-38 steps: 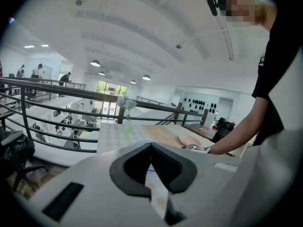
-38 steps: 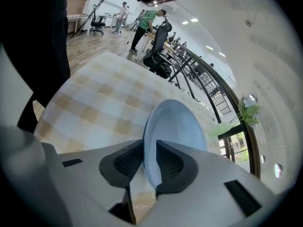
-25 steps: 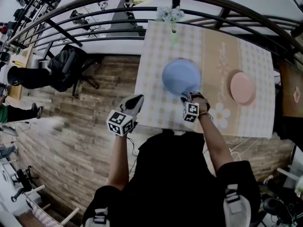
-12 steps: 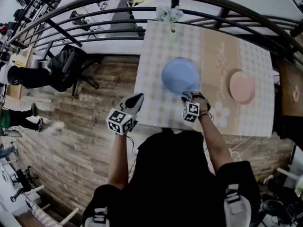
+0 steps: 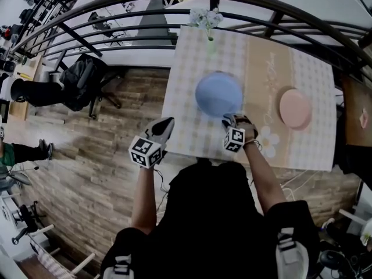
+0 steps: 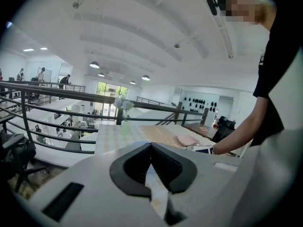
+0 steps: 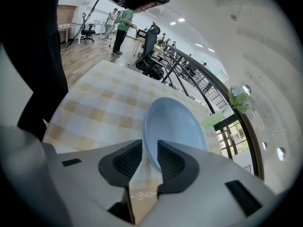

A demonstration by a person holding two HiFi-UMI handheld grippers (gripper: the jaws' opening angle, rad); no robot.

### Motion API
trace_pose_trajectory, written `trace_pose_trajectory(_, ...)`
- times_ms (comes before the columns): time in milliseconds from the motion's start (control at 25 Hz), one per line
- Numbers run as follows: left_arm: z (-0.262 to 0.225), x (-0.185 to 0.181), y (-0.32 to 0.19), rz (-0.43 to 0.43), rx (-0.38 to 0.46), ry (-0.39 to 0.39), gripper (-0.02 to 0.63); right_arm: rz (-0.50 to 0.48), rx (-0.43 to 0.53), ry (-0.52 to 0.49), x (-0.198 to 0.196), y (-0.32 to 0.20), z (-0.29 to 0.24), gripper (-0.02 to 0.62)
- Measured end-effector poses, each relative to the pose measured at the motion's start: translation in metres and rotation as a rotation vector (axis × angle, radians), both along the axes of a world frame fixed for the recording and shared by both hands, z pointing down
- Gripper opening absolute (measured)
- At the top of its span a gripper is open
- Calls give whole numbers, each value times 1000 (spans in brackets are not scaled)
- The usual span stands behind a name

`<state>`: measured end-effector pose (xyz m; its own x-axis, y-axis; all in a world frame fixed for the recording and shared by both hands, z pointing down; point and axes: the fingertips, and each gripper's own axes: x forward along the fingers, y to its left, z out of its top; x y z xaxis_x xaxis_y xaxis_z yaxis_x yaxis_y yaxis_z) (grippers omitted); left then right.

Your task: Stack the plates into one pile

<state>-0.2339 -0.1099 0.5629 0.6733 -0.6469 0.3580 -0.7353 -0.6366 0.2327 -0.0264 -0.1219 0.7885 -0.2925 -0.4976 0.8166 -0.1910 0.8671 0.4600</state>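
Note:
A blue plate rests in the middle of the checked table. My right gripper is at its near right rim. In the right gripper view the plate looks tilted, and its rim runs between the two dark pads of the gripper; the jaws are closing on it and the pads grip the rim. A pink plate lies apart at the table's right. My left gripper hangs off the table's near left corner, shut and holding nothing; from its own view the pink plate shows far off.
A small vase of flowers stands at the table's far edge. A curved black railing runs behind the table. A black chair with a bag stands on the wooden floor to the left.
The right gripper stays at the blue plate's rim. The left gripper has hardly moved. The whole view has drifted slightly.

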Motion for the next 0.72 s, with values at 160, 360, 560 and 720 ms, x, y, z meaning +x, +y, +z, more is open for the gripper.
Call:
trace_pose_trajectory(160, -5, 17, 3, 3, -3, -8, 2, 10, -1, -5, 17, -1, -5, 98)
trace_pose_trajectory(360, -13, 38, 5, 3, 9, -20, 2, 21, 7, -15, 38, 1, -10, 94)
trace_pose_trajectory(560, -20, 59, 3, -2, 15, -21, 2, 42, 9, -22, 62, -2, -14, 92)
trace_pose_trajectory(720, -21, 85, 2, 5, 13, -21, 2, 76, 13, -39, 90, -5, -19, 91)
